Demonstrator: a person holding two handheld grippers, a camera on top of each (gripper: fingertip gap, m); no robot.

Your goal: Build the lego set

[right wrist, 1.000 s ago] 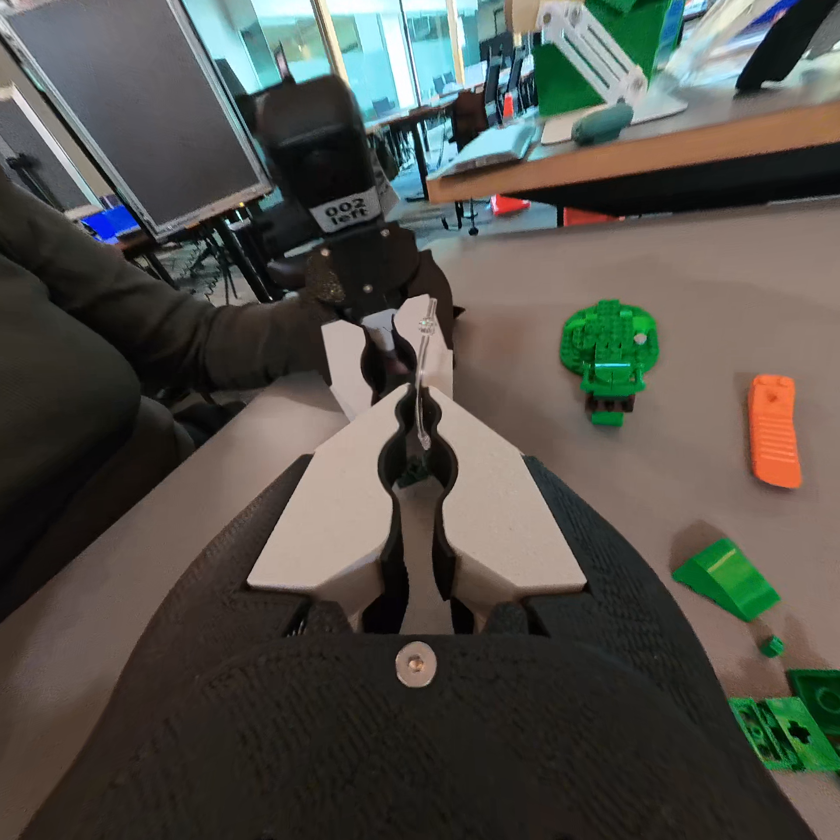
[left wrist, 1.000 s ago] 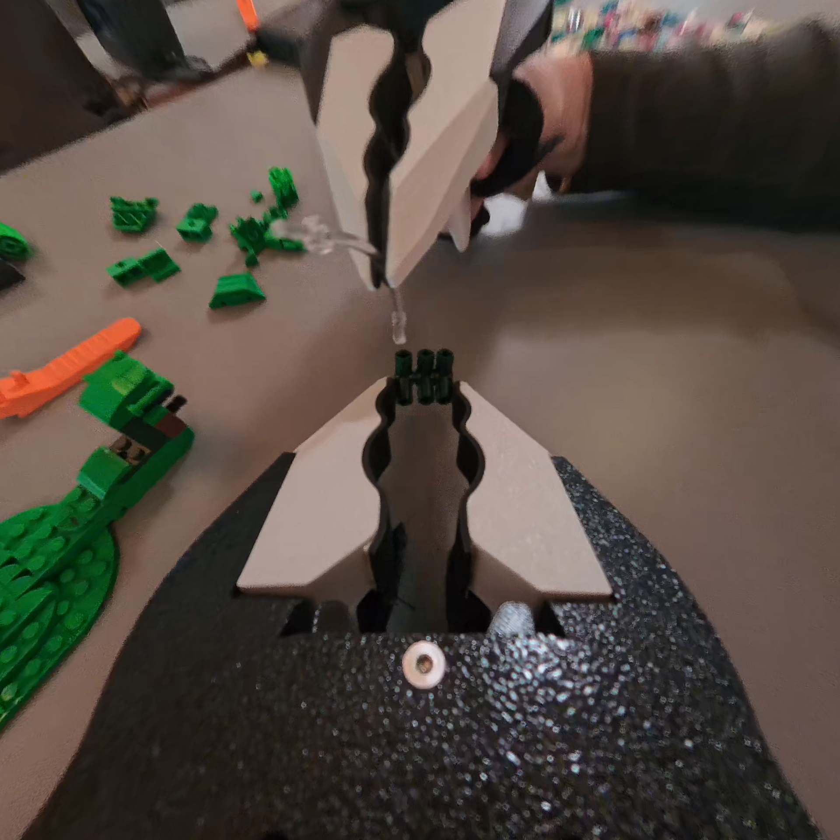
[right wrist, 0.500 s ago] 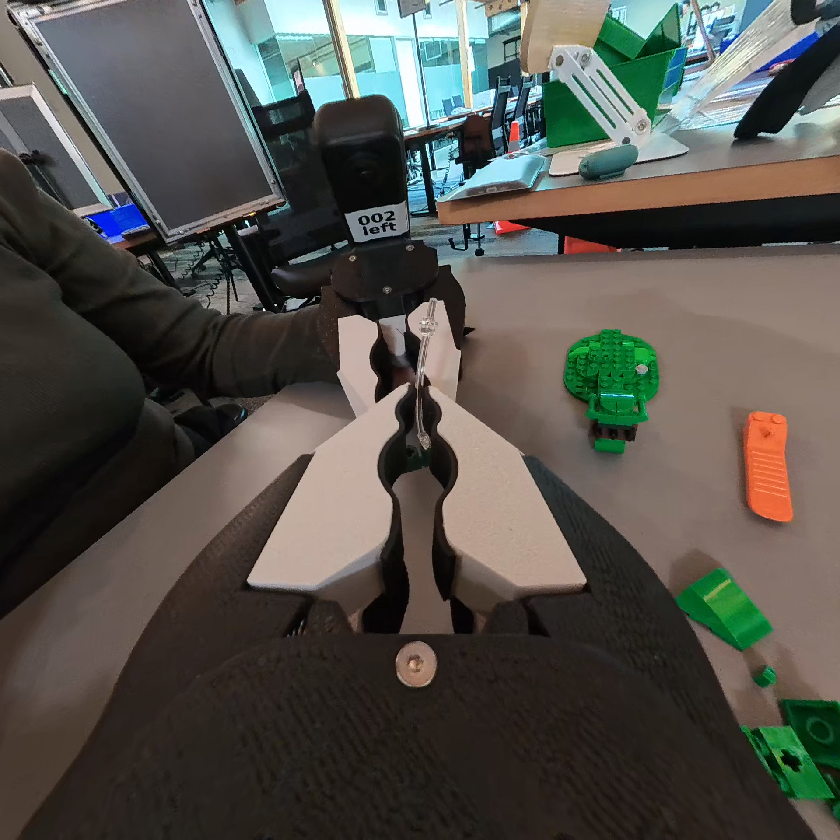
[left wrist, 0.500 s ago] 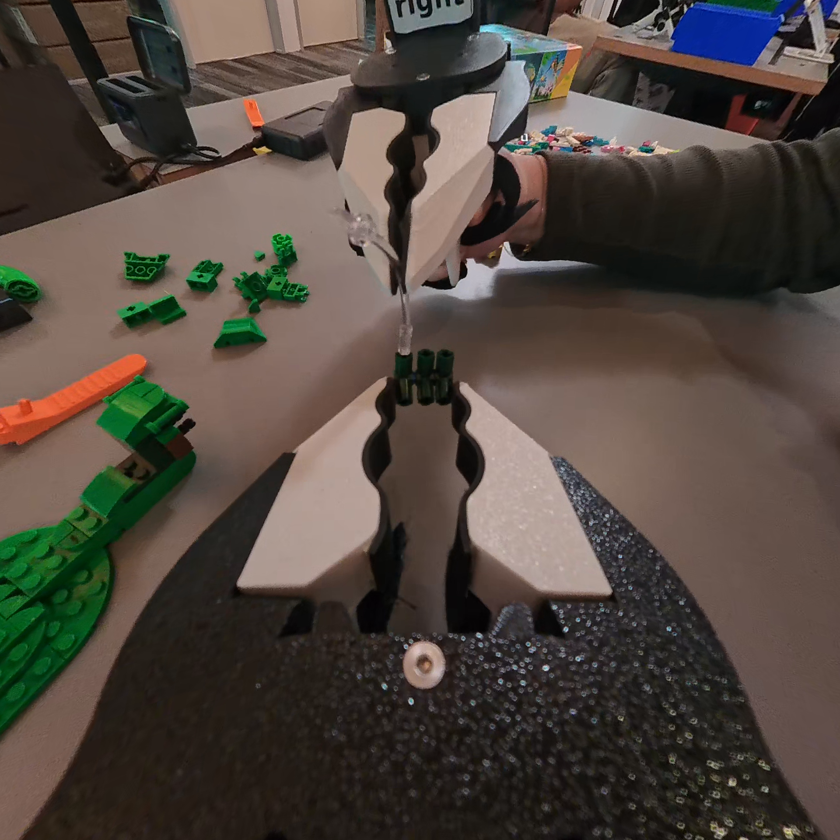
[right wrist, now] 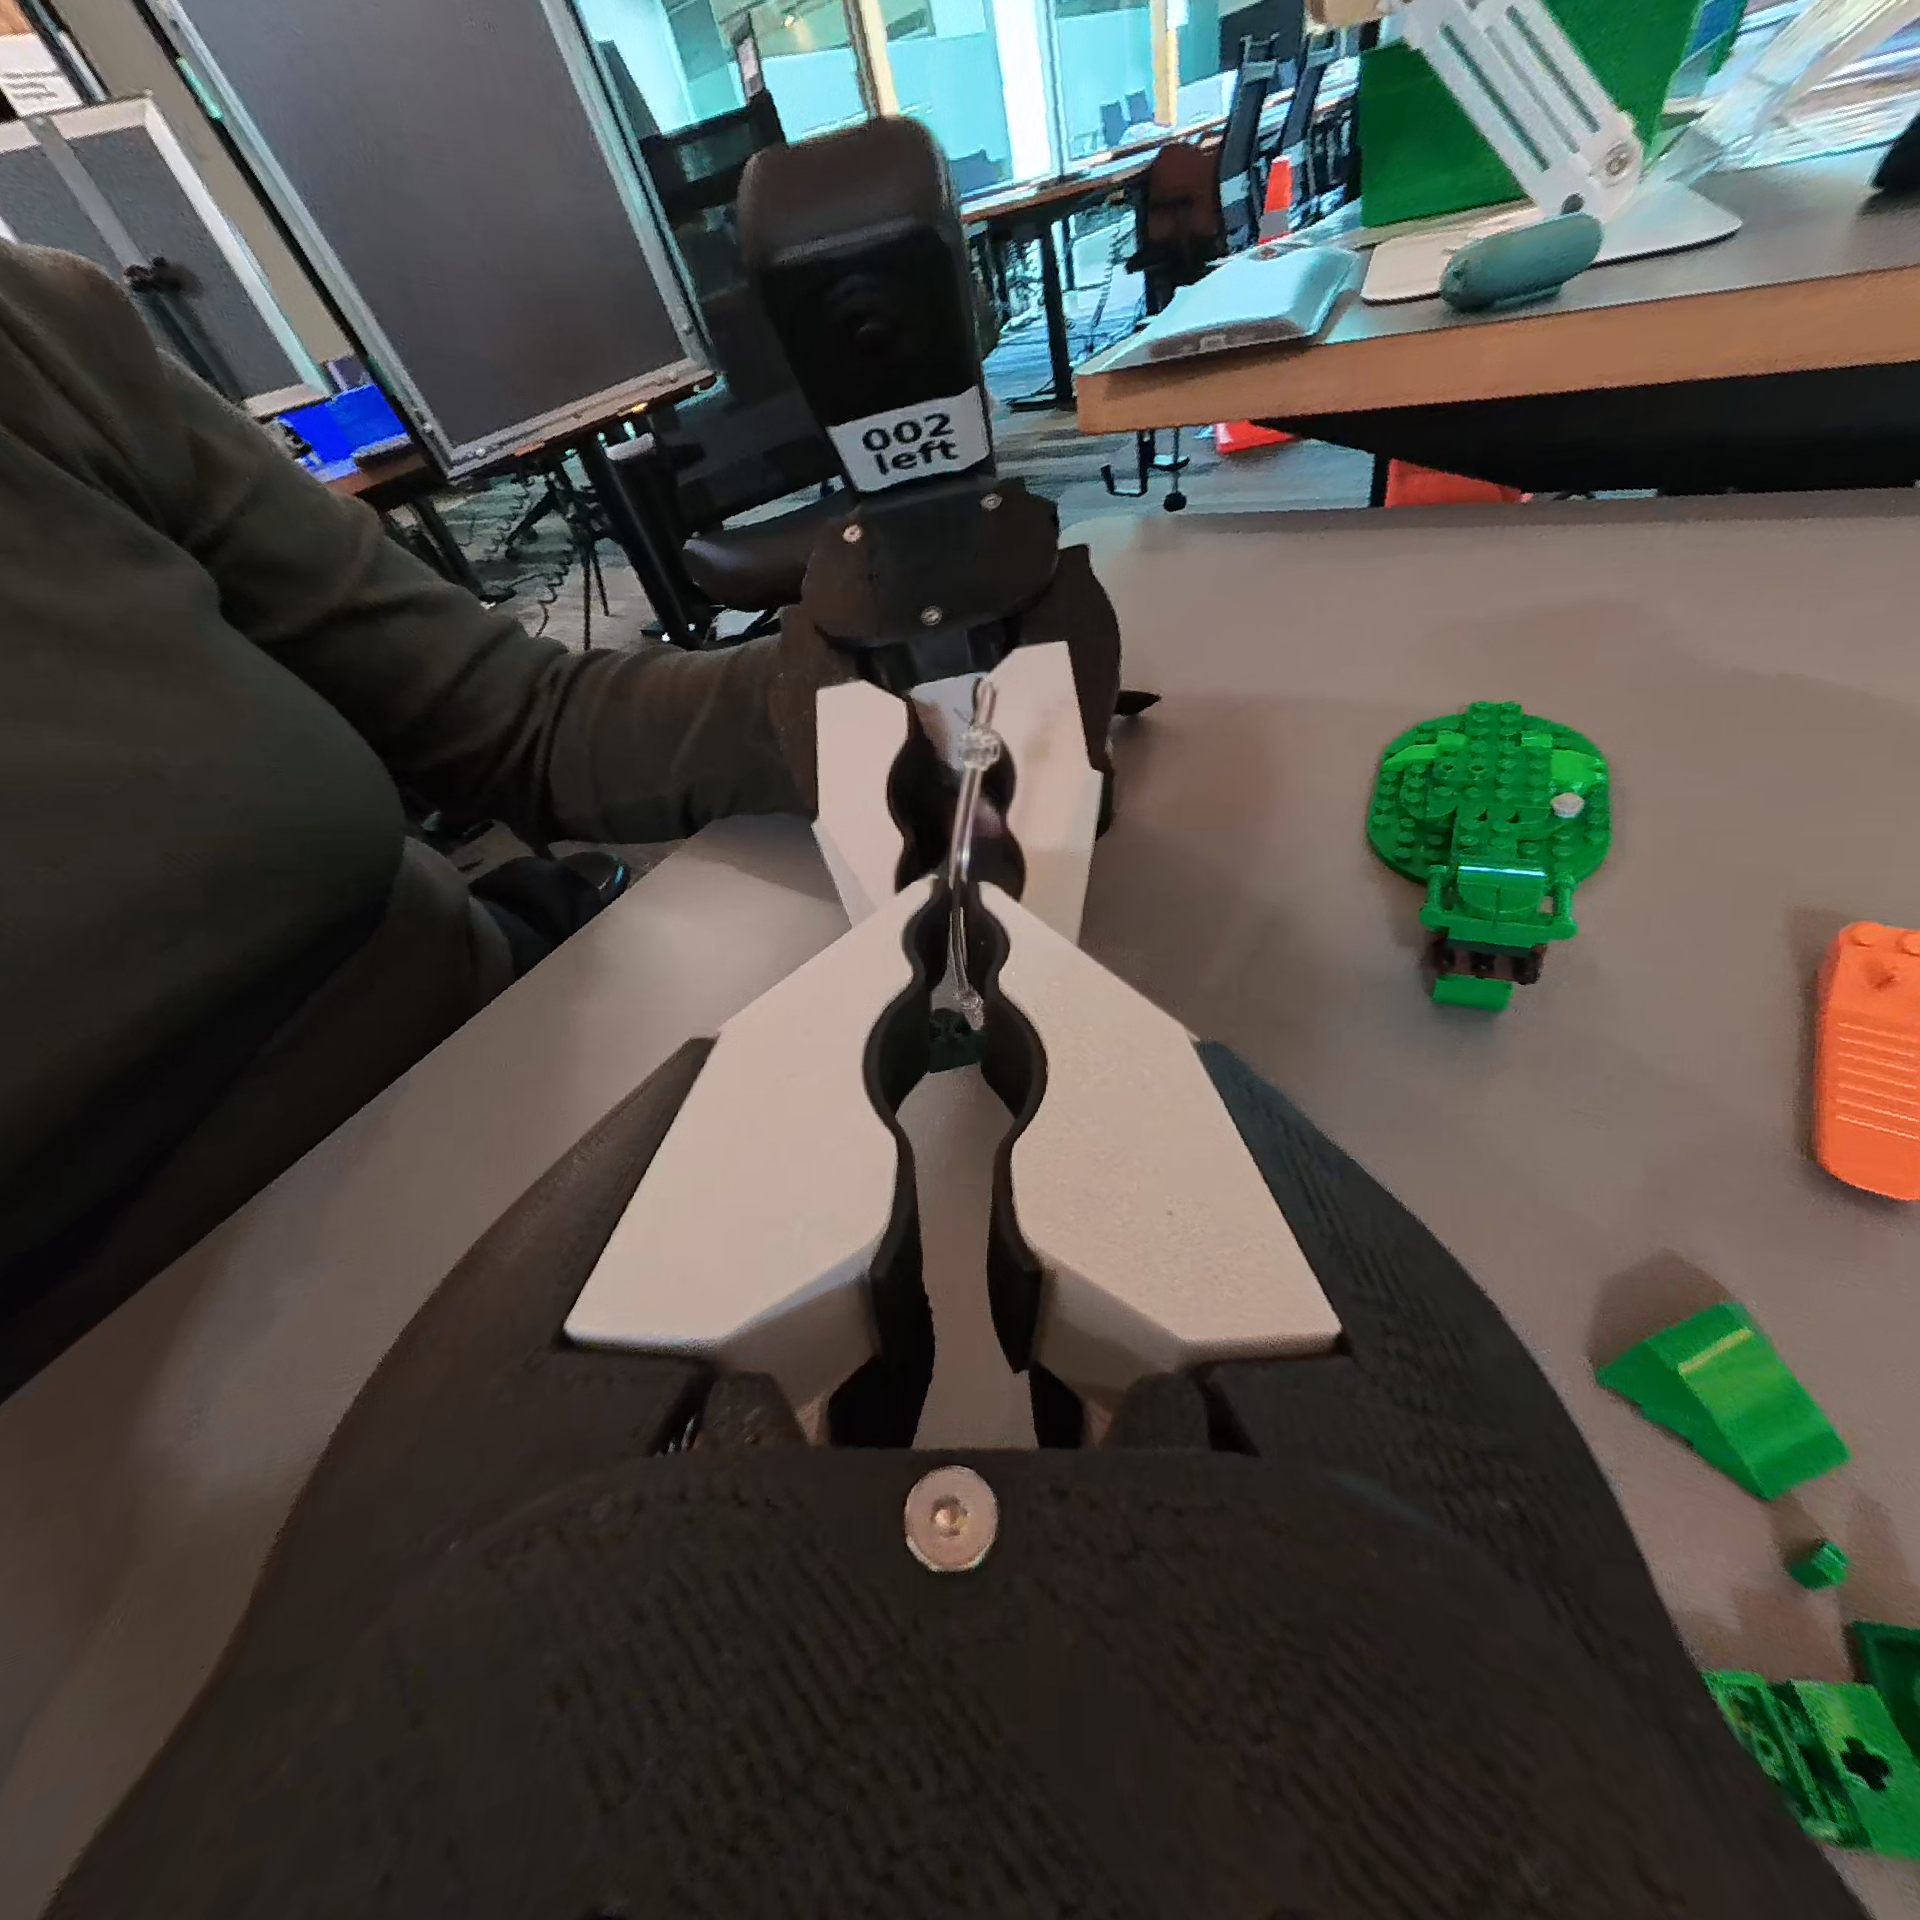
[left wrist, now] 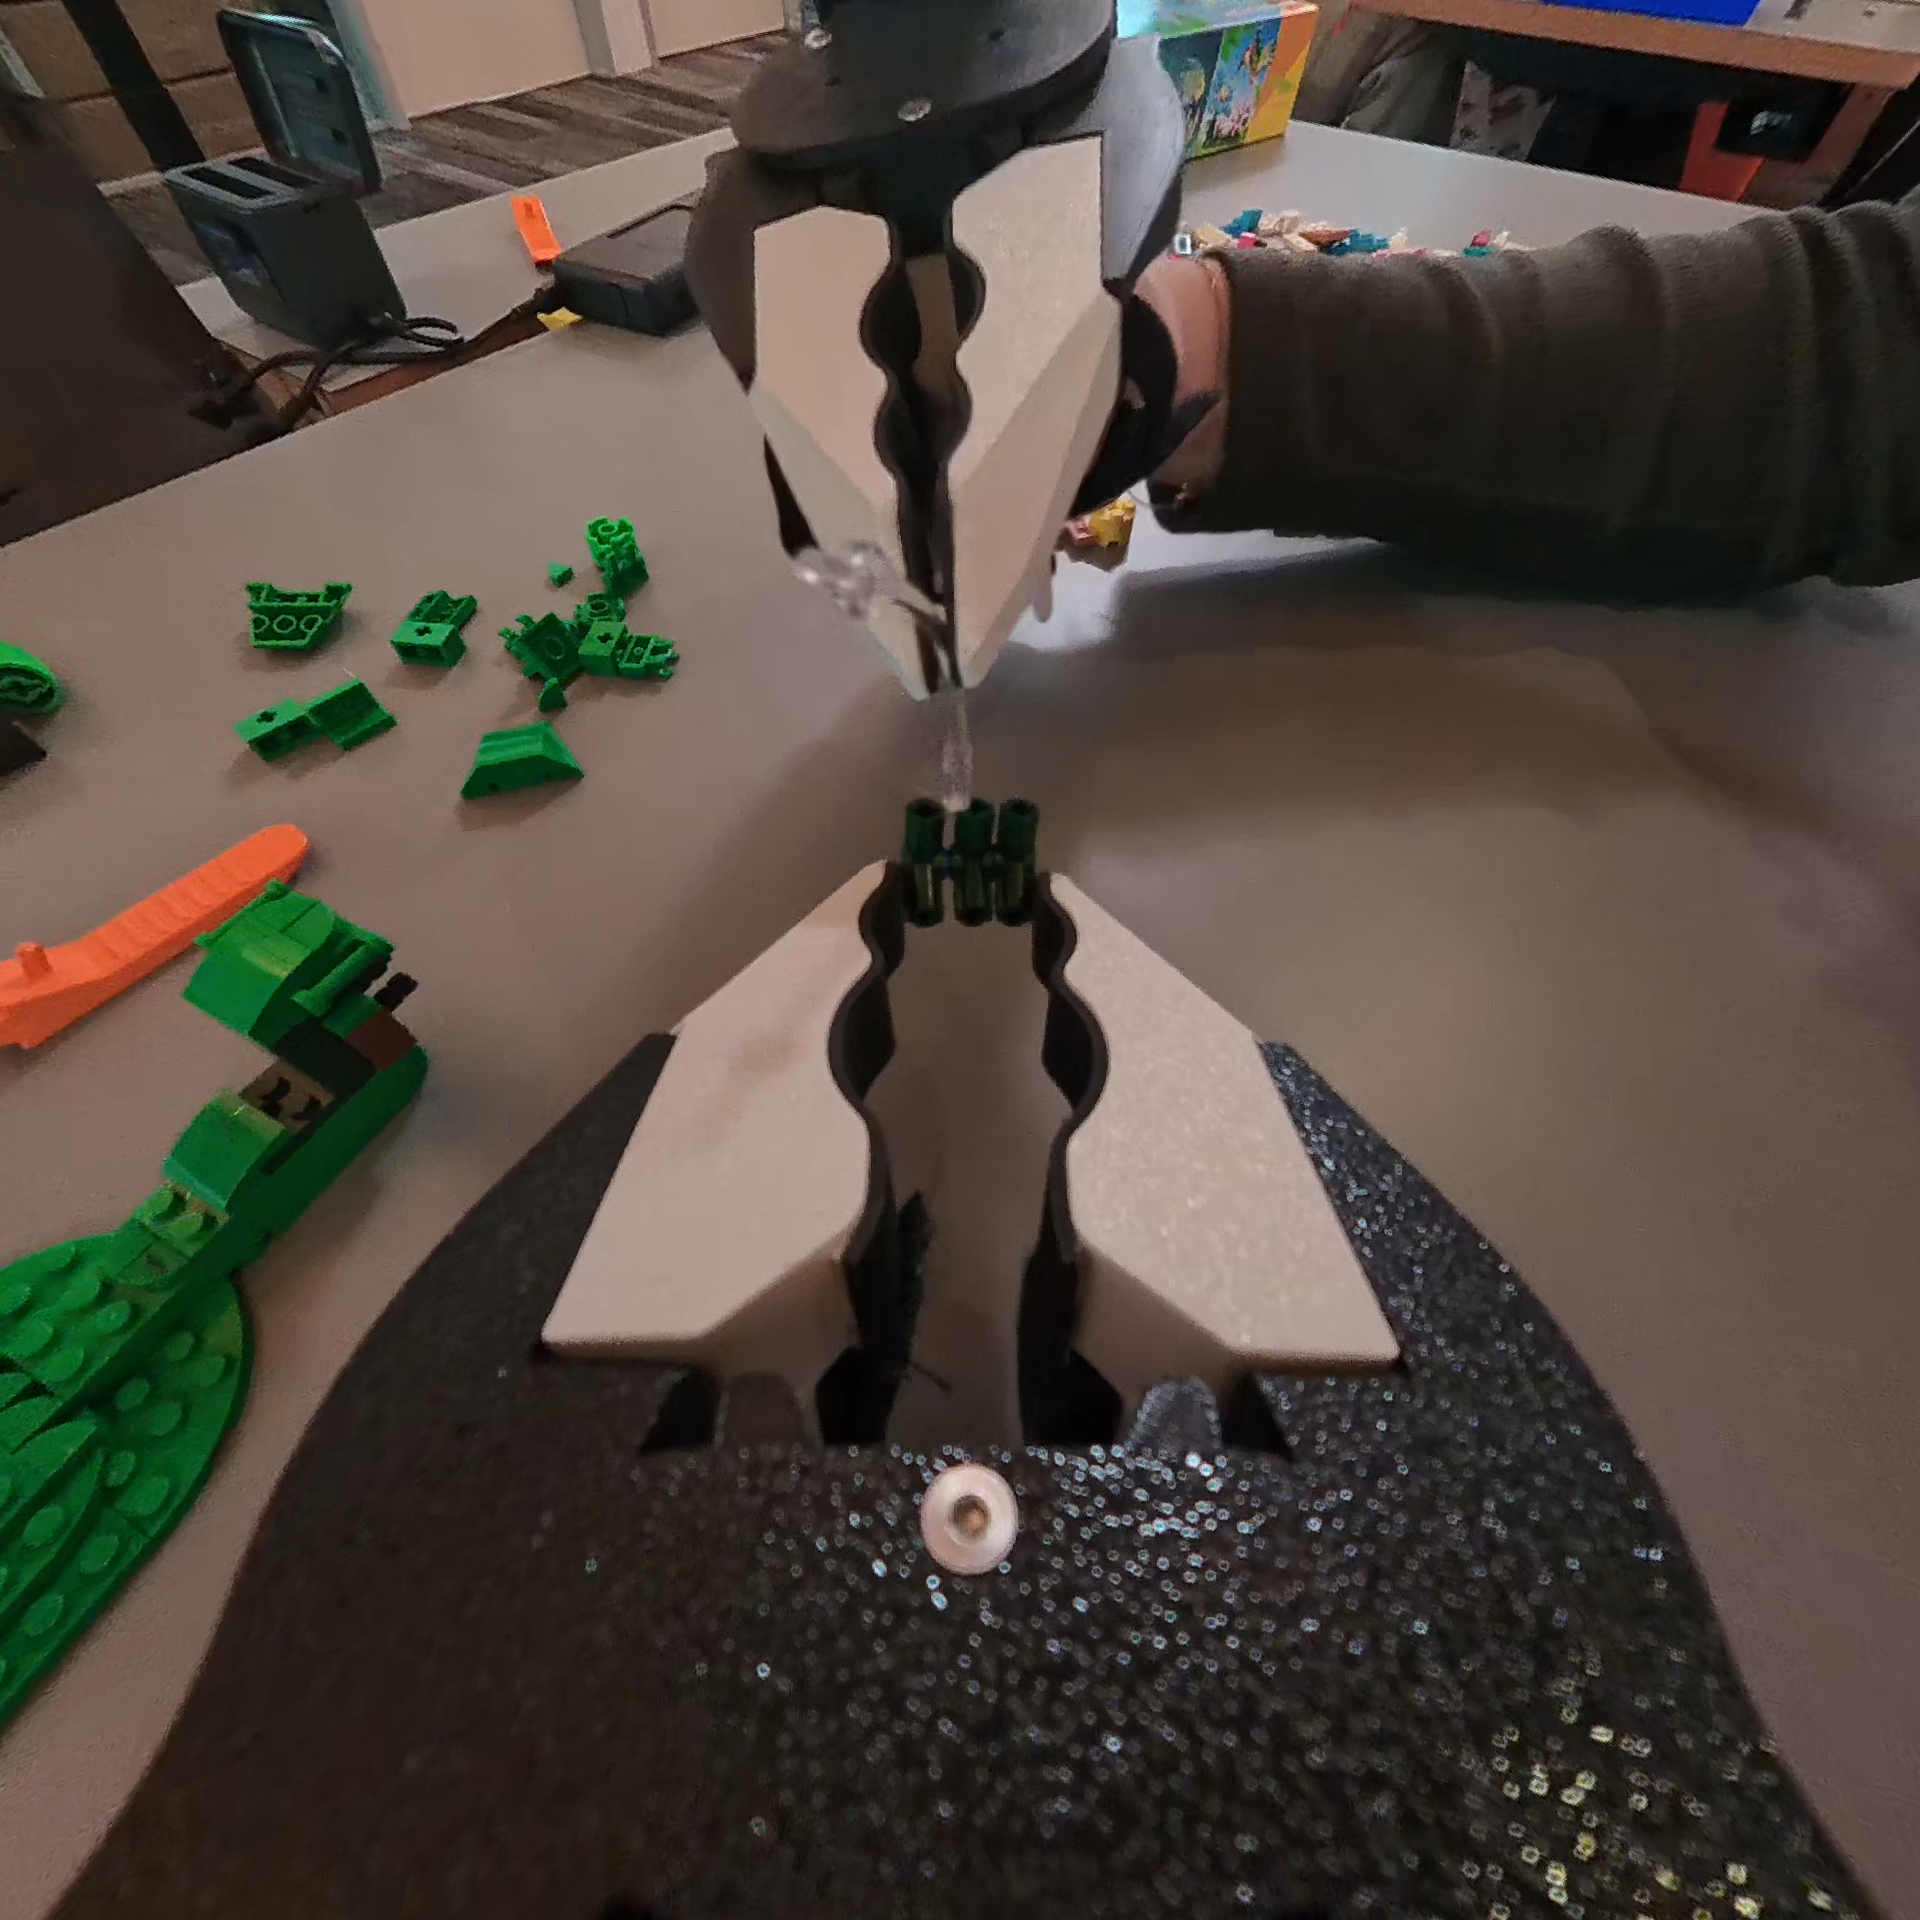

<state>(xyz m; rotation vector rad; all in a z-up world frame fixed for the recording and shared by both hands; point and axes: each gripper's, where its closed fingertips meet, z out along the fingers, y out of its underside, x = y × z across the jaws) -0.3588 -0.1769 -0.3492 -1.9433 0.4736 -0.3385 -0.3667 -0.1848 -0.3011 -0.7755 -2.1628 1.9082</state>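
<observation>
Left gripper clamped on a dark green three-tube Lego piece, held above the grey table. Right gripper pinches a clear curved Lego rod — lower tip touching the piece's top.

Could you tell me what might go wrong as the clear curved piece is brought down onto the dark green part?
1. The right tool pinches the thin clear curved piece only near its middle, so it may twist or slip when pushed.
2. Its lower tip sits over the edge of a socket on the dark green part, so it may miss the hole.
3. The left tool holds that part only by its fingertips, so pressure may dislodge it.
</observation>
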